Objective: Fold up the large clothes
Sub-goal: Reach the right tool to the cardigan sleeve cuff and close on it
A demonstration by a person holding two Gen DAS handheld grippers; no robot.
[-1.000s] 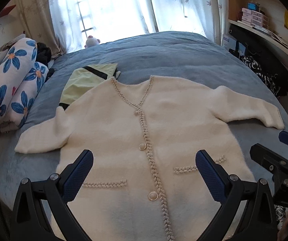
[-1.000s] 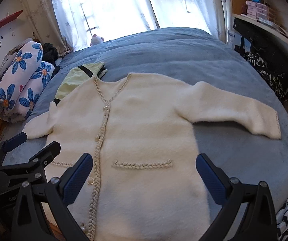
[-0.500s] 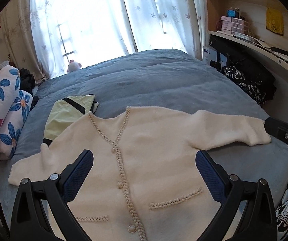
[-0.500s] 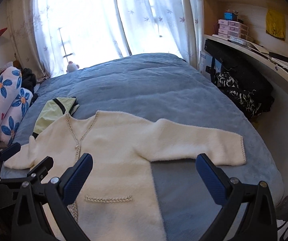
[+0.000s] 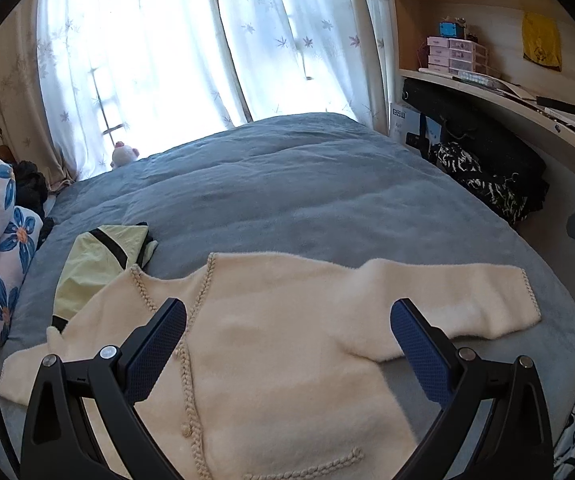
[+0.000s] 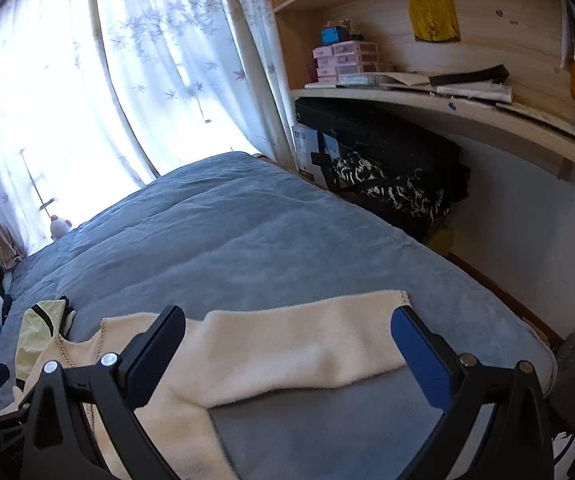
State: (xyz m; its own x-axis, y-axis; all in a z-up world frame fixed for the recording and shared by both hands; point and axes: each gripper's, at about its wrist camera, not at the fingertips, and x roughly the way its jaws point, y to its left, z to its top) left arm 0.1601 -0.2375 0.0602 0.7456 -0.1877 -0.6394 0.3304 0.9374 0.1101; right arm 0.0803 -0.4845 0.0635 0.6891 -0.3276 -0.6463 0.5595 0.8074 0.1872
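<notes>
With both the left tongs (image 5: 287,356) and right tongs (image 6: 287,360) spread wide and empty above the cream cardigan (image 5: 271,360) lying flat on the bed (image 5: 287,184), you should take the sleeve (image 6: 307,344) spanning the right tongs near its cuff and fold it inward.

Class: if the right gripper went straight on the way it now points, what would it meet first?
Most likely the cream cardigan's outstretched sleeve, which lies flat on the blue bedspread between the open right gripper fingers. Depth is unclear.

black gripper (image 5: 287,350) frames, blue textured pads (image 5: 419,354), silver screws.
</notes>
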